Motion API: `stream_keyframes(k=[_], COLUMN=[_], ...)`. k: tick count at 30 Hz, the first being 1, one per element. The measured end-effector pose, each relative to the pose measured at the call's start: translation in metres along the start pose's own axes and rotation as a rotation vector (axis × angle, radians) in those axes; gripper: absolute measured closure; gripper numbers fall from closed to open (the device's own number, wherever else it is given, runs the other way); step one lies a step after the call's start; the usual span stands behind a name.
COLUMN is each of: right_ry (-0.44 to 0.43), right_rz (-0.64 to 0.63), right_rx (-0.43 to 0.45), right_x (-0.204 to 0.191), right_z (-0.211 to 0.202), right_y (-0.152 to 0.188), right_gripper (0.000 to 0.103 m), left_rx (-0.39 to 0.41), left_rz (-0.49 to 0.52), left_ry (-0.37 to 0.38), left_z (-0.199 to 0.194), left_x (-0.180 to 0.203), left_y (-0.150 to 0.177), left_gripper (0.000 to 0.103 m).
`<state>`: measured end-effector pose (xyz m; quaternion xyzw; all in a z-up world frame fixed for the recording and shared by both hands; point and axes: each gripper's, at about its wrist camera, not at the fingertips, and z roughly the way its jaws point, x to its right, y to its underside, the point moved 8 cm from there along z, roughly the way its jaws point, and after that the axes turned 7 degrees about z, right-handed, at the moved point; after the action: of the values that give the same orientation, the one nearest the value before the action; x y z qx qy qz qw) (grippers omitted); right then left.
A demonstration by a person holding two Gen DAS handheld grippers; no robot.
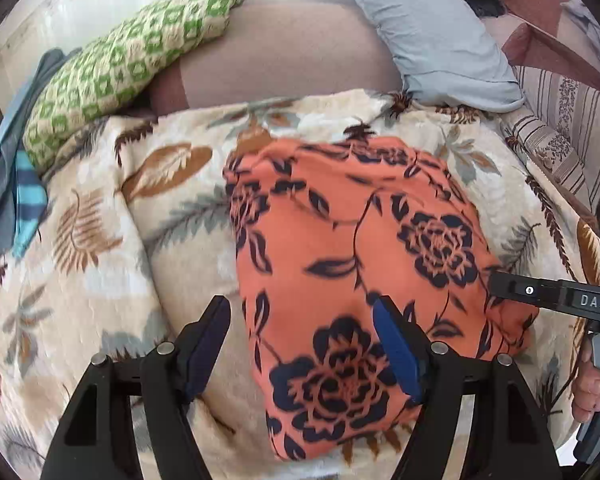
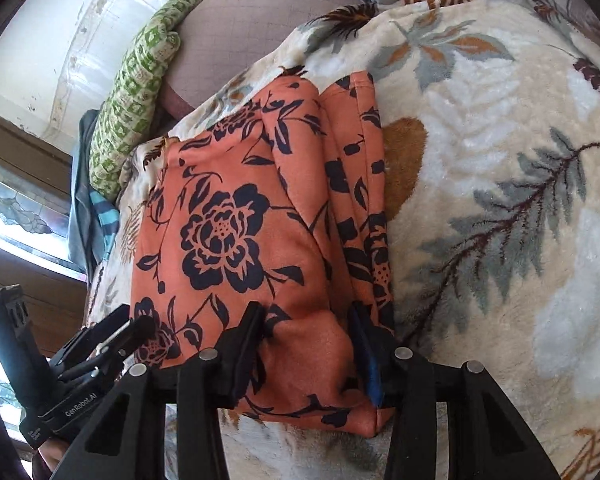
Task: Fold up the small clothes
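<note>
An orange garment with dark blue flowers (image 1: 352,248) lies folded into a thick packet on the cream leaf-patterned blanket (image 1: 100,240). My left gripper (image 1: 302,320) hovers open over the packet's near left part, with cloth below the fingers and nothing pinched. In the right wrist view the same garment (image 2: 236,216) shows a folded strip along its right edge. My right gripper (image 2: 306,324) straddles the near right corner. A bulge of cloth fills the gap between its fingers, and both pads press on it.
A green patterned cushion (image 1: 132,64), a grey-blue pillow (image 1: 432,28) and a mauve cushion (image 1: 284,52) line the far side. Blue striped cloth (image 1: 28,196) hangs at the left edge. A hand (image 1: 588,384) holds the right tool. The left gripper (image 2: 136,322) sits at lower left.
</note>
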<state>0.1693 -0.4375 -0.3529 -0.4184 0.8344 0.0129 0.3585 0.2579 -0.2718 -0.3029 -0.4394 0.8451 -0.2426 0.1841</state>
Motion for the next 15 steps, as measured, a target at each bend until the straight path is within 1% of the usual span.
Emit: stream_keyframes(k=[1,4,5,7,9,10,12,13,14,15], right_ry=[-0.019,-0.127,-0.144,-0.129,-0.119,-0.121,-0.113,-0.107,-0.104,-0.101], right_rz=[0.022,0.141,0.171,0.204,0.222,0.230,0.236,0.232,0.220,0.206], right_rx=[0.046,0.164,0.190,0.238,0.254,0.254,0.243,0.235,0.227,0.219], right_x=[0.001,0.010,0.015,0.026,0.031,0.033,0.034,0.031,0.029,0.026], right_z=[-0.011,-0.040,-0.047,-0.057,-0.060,-0.060,-0.057,-0.053,-0.052,-0.049], right_y=[-0.008,-0.027,-0.032,-0.038,-0.041,-0.042,-0.046,-0.050,-0.052,-0.052], right_gripper=[0.056,0.055,0.054,0.054,0.054,0.054,0.054,0.054,0.054,0.054], left_rx=[0.008,0.016,0.010,-0.012,-0.032,-0.039,-0.076,-0.062,-0.043,-0.047], left_rz=[0.006,0.013,0.018,0.011,-0.015,-0.011,0.024,0.032,0.029,0.025], left_ry=[-0.010,-0.014,-0.017,0.006,0.033,0.030,-0.031,-0.049,-0.047,-0.033], left_z=[0.002,0.022,0.032,0.054,0.076,0.086,0.111,0.117,0.116,0.114], left_x=[0.000,0.004,0.008,0.020,0.031,0.037,0.044,0.045,0.044,0.043], left_y=[-0.012,-0.045,-0.054,-0.067,-0.074,-0.075,-0.069,-0.068,-0.069,-0.069], left_gripper=[0.028,0.028,0.028,0.028,0.028,0.027,0.024,0.022,0.021,0.021])
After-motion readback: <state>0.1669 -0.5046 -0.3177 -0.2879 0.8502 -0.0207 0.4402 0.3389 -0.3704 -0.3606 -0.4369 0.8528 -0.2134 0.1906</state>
